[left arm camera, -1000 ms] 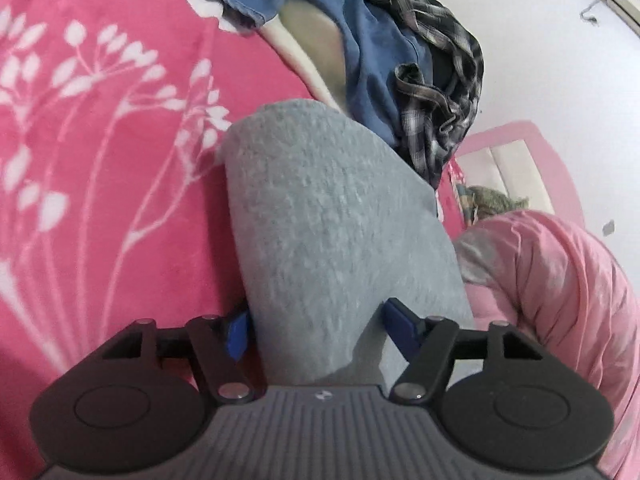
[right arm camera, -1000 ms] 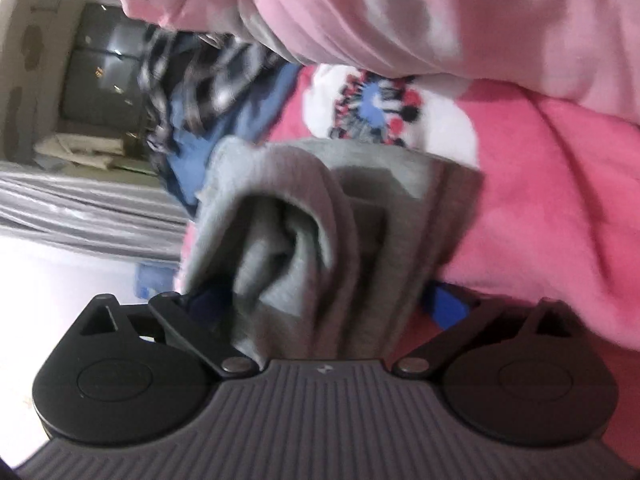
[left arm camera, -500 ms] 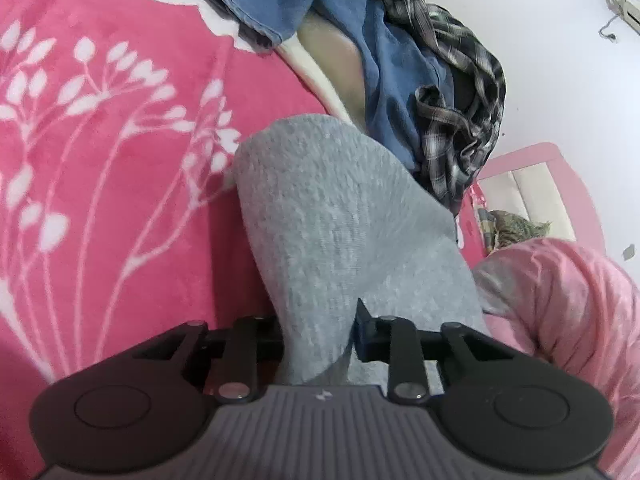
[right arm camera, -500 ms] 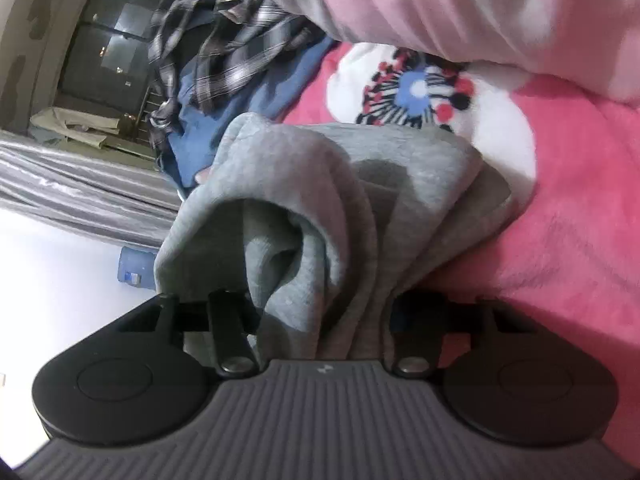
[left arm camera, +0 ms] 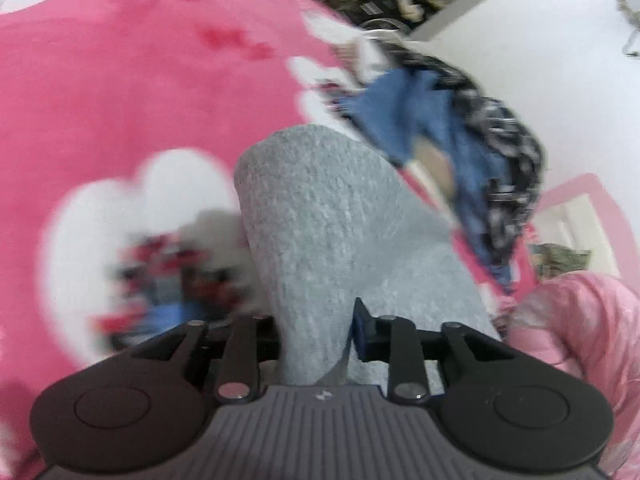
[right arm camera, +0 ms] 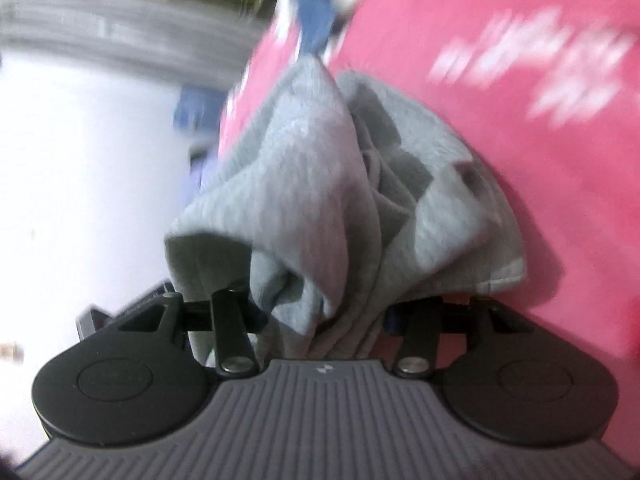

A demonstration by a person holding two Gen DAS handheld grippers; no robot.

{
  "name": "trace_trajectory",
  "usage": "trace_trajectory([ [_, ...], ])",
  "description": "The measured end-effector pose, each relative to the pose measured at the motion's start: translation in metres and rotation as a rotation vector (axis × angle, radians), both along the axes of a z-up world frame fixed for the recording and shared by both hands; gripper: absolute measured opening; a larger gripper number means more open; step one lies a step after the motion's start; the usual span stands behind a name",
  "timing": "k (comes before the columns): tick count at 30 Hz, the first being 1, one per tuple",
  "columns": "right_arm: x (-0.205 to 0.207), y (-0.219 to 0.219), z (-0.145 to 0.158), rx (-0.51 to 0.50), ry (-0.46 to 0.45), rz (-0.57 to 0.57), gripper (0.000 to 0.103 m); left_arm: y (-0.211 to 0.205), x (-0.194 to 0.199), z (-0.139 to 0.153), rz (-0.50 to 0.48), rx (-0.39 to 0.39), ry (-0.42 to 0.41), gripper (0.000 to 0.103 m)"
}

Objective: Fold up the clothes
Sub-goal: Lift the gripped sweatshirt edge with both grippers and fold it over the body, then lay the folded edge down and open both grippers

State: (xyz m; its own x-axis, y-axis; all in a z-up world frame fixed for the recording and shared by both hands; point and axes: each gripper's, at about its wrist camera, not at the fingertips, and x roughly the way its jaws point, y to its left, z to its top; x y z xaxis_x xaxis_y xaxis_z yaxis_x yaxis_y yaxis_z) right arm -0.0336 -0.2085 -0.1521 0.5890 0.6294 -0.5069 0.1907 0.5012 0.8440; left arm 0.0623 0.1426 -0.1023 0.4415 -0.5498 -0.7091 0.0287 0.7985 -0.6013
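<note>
A folded grey knit garment [left arm camera: 332, 208] hangs lifted over the pink blanket [left arm camera: 120, 80], held from both ends. My left gripper [left arm camera: 316, 328] pinches its near edge; a blue pad [left arm camera: 360, 332] presses the cloth, and the jaws are opening slightly with the cloth still between them. In the right wrist view the same grey garment [right arm camera: 312, 184] bunches in thick folds between the fingers of my right gripper [right arm camera: 324, 312]. Those jaws are also easing open a little around the bundle. Both views are blurred by motion.
A pile of blue and plaid clothes [left arm camera: 460, 140] lies at the blanket's far right edge. A pale pink quilt [left arm camera: 580, 320] bulges at the right. A white cartoon patch [left arm camera: 152, 220] marks the blanket under the garment. In the right wrist view, pink blanket [right arm camera: 520, 160] fills the right and pale floor [right arm camera: 80, 160] the left.
Both grippers closed from wide open onto the grey garment, then lifted and carried it across the blanket. The clothes pile now looks farther away, and the right view has rolled.
</note>
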Motion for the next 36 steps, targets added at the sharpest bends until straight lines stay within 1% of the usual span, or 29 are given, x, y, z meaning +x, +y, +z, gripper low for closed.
trace_trajectory([
  [1, 0.006, 0.012, -0.003, -0.01, 0.021, 0.053, 0.055, 0.01, -0.001, -0.007, 0.012, 0.007, 0.034, 0.04],
  [2, 0.008, 0.016, -0.001, -0.049, 0.035, 0.094, 0.058, 0.015, -0.002, -0.015, 0.017, 0.011, 0.058, 0.047],
  [3, 0.01, 0.02, 0.0, -0.087, 0.049, 0.135, 0.058, 0.018, -0.003, -0.024, 0.023, 0.015, 0.081, 0.052],
  [4, 0.011, 0.023, 0.002, -0.124, 0.061, 0.174, 0.063, 0.021, -0.006, -0.027, 0.03, 0.022, 0.078, 0.051],
  [5, 0.008, 0.019, 0.011, -0.149, 0.054, 0.195, 0.066, 0.021, -0.009, -0.024, 0.021, 0.032, 0.06, 0.052],
  [6, 0.002, 0.012, 0.024, -0.211, 0.042, 0.212, 0.067, 0.02, -0.011, -0.021, 0.011, 0.042, 0.04, 0.054],
  [8, -0.014, -0.002, 0.058, -0.399, -0.034, 0.248, 0.067, 0.015, -0.018, -0.011, -0.013, 0.079, 0.009, 0.055],
  [10, -0.031, -0.008, 0.09, -0.629, -0.11, 0.249, 0.066, 0.012, -0.03, 0.0, -0.007, 0.135, -0.031, 0.054],
  [11, -0.036, -0.007, 0.104, -0.723, -0.153, 0.252, 0.063, 0.009, -0.039, 0.009, -0.004, 0.169, -0.073, 0.054],
  [12, -0.041, -0.005, 0.117, -0.813, -0.198, 0.254, 0.056, 0.006, -0.049, 0.017, -0.002, 0.203, -0.116, 0.054],
  [13, -0.043, -0.001, 0.127, -0.865, -0.253, 0.256, 0.05, -0.004, -0.059, 0.025, -0.027, 0.239, -0.168, 0.054],
  [15, -0.044, 0.018, 0.141, -0.906, -0.394, 0.307, 0.047, -0.028, -0.076, 0.036, -0.115, 0.304, -0.259, 0.054],
  [16, -0.043, 0.032, 0.145, -0.909, -0.473, 0.35, 0.047, -0.041, -0.085, 0.037, -0.164, 0.341, -0.297, 0.054],
  [17, -0.042, 0.047, 0.143, -0.918, -0.524, 0.419, 0.046, -0.053, -0.093, 0.034, -0.224, 0.385, -0.311, 0.054],
  [18, -0.042, 0.06, 0.14, -0.93, -0.571, 0.489, 0.045, -0.066, -0.101, 0.03, -0.285, 0.429, -0.322, 0.049],
  [19, -0.041, 0.069, 0.128, -0.979, -0.575, 0.552, 0.043, -0.079, -0.106, 0.023, -0.321, 0.48, -0.318, 0.048],
  [20, -0.04, 0.076, 0.116, -1.031, -0.574, 0.614, 0.043, -0.089, -0.114, 0.015, -0.342, 0.522, -0.313, 0.047],
  [21, -0.035, 0.077, 0.092, -1.118, -0.52, 0.665, 0.041, -0.095, -0.119, 0.011, -0.359, 0.54, -0.324, 0.047],
  [22, -0.031, 0.076, 0.07, -1.196, -0.468, 0.712, 0.042, -0.1, -0.123, 0.009, -0.378, 0.538, -0.34, 0.048],
  [24, -0.025, 0.065, 0.059, -1.192, -0.42, 0.743, 0.042, -0.107, -0.128, 0.009, -0.393, 0.542, -0.352, 0.051],
  [25, -0.023, 0.06, 0.055, -1.193, -0.399, 0.757, 0.04, -0.111, -0.13, 0.008, -0.392, 0.561, -0.363, 0.051],
  [26, -0.023, 0.061, 0.066, -1.219, -0.413, 0.763, 0.038, -0.113, -0.131, 0.008, -0.388, 0.575, -0.375, 0.051],
  [27, -0.025, 0.065, 0.078, -1.268, -0.462, 0.75, 0.034, -0.112, -0.131, 0.006, -0.376, 0.563, -0.374, 0.051],
  [28, -0.026, 0.069, 0.091, -1.309, -0.51, 0.735, 0.034, -0.112, -0.131, 0.004, -0.363, 0.548, -0.37, 0.052],
  [30, -0.014, 0.073, 0.113, -1.246, -0.586, 0.678, 0.033, -0.11, -0.129, 0.001, -0.343, 0.528, -0.365, 0.052],
  [31, -0.007, 0.075, 0.123, -1.217, -0.622, 0.65, 0.031, -0.11, -0.13, 0.001, -0.339, 0.524, -0.366, 0.053],
  [33, 0.018, 0.085, 0.118, -1.217, -0.662, 0.634, 0.027, -0.11, -0.133, 0.0, -0.343, 0.54, -0.377, 0.053],
  [35, 0.044, 0.092, 0.094, -1.24, -0.641, 0.625, 0.022, -0.112, -0.137, -0.001, -0.348, 0.555, -0.395, 0.053],
  [36, 0.068, 0.091, 0.076, -1.226, -0.583, 0.613, 0.018, -0.112, -0.138, -0.001, -0.346, 0.555, -0.403, 0.053],
])
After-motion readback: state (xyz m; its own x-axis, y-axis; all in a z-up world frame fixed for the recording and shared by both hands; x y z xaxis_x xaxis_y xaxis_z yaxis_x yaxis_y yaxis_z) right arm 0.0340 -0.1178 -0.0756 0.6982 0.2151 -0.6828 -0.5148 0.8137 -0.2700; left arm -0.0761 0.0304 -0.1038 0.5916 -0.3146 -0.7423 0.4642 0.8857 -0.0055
